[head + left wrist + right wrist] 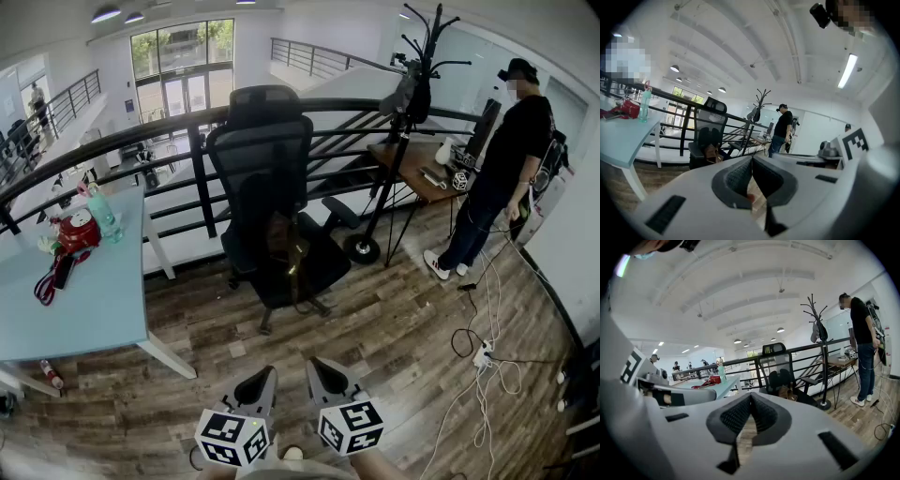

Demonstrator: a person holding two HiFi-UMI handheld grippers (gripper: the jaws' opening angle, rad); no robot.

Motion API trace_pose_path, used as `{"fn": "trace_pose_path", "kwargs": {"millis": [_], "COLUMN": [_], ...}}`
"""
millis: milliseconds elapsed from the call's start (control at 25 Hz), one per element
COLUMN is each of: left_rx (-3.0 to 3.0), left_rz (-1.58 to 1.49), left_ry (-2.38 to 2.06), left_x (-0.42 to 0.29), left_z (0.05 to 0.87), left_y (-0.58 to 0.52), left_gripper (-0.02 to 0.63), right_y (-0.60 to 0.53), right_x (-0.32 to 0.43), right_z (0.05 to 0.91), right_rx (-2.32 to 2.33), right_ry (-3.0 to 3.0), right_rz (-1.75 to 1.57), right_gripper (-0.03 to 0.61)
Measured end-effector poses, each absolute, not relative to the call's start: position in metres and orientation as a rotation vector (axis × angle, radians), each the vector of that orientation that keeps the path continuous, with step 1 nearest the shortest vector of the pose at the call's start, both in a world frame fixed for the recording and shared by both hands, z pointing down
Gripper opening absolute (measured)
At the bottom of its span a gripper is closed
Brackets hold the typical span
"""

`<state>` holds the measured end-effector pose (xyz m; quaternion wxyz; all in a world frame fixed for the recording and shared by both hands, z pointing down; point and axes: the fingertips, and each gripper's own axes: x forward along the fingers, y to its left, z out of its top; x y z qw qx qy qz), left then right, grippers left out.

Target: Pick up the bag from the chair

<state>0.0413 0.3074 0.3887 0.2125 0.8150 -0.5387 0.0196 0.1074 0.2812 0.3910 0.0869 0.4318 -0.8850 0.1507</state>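
Note:
A black office chair (pixel 272 178) stands by the railing in the middle of the head view. On its seat rests a brown and dark bag (pixel 289 251), leaning against the backrest. My left gripper (pixel 263 375) and right gripper (pixel 318 366) hover side by side low over the wooden floor, well short of the chair. Both are shut with nothing between the jaws. In the left gripper view the chair (pixel 708 131) with the bag (pixel 711 152) shows beyond the shut gripper (pixel 752 161). The right gripper view shows the chair (pixel 777 369) and bag (pixel 786 392) past the shut gripper (pixel 751 399).
A light blue table (pixel 94 300) stands at the left with a red object (pixel 75 232) and a bottle (pixel 103 214). A black railing (pixel 141 141) runs behind the chair. To the right are a coat stand (pixel 412 84), a wooden desk (pixel 412 169), a person in black (pixel 511 159) and floor cables (pixel 483 356).

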Motion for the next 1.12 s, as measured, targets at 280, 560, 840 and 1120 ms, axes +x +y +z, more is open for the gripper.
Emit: {"fn": "trace_pose_path", "kwargs": {"millis": [280, 560, 840, 1120], "left_rx": [2.284, 2.305, 2.262, 2.176], "left_rz": [0.059, 0.081, 0.077, 0.067], "left_ry": [-1.497, -1.505, -1.527, -1.552], "left_x": [0.069, 0.082, 0.073, 0.056], "left_z": [0.376, 0.372, 0.378, 0.394], "left_y": [0.34, 0.357, 0.354, 0.329], "left_gripper": [0.003, 0.003, 0.003, 0.003], "right_y": [0.317, 0.331, 0.333, 0.311], "right_x": [0.142, 0.158, 0.145, 0.135], "right_z": [0.371, 0.364, 0.363, 0.375], "right_rx": [1.329, 1.377, 1.289, 1.255], "right_ry": [-2.663, -2.686, -2.735, -2.704], "right_rz": [0.408, 0.435, 0.463, 0.478], "right_gripper": [0.0, 0.0, 0.002, 0.002]}}
